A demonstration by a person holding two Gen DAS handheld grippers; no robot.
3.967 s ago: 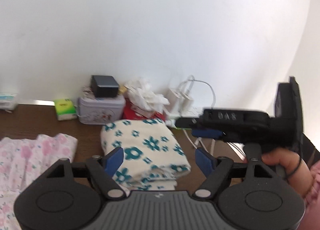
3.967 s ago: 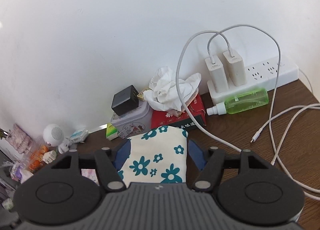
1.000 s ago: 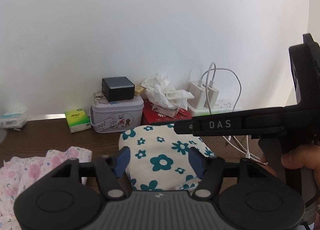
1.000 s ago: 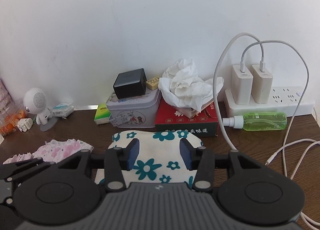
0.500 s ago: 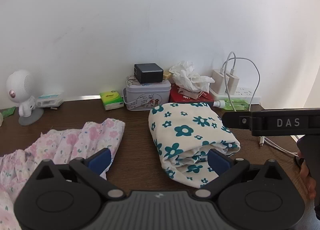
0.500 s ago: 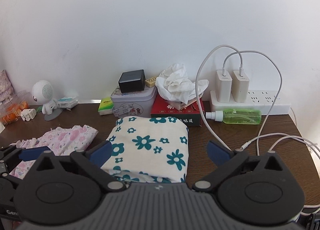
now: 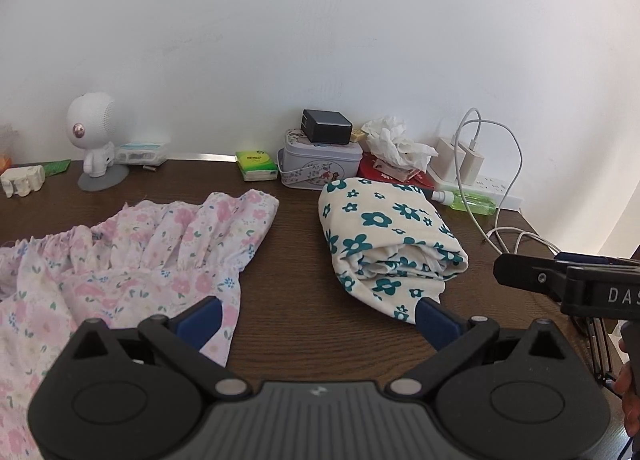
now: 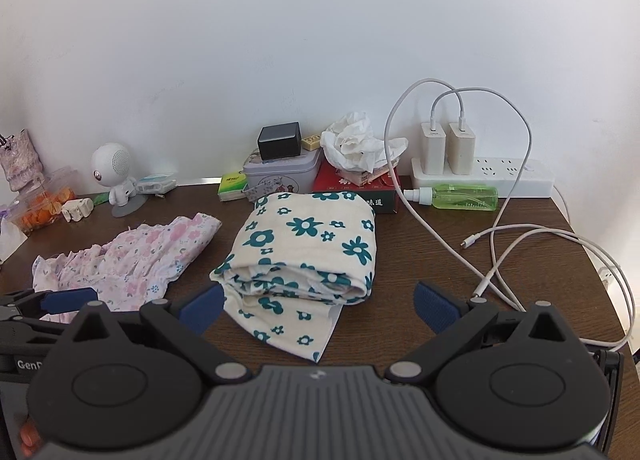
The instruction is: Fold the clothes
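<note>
teal-flower garment [image 8: 308, 256] folded, free; left gripper [image 7: 318, 316] and right gripper [image 8: 318, 306] spread wide, empty; next: pinch pink floral garment [image 7: 132, 256] by hem corners, spread flat

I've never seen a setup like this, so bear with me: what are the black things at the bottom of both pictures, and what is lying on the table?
They are hand-held grippers, one in each of a person's hands, each carrying a camera that looks along its two blue-padded fingers. One picture comes from the left gripper, the other from the right gripper. Both stand open and hold nothing. On the brown table lie a folded cream cloth with teal flowers and, beside it, an unfolded pink floral garment. Along the wall sit a tin, tissues, chargers and a green spray bottle.
</note>
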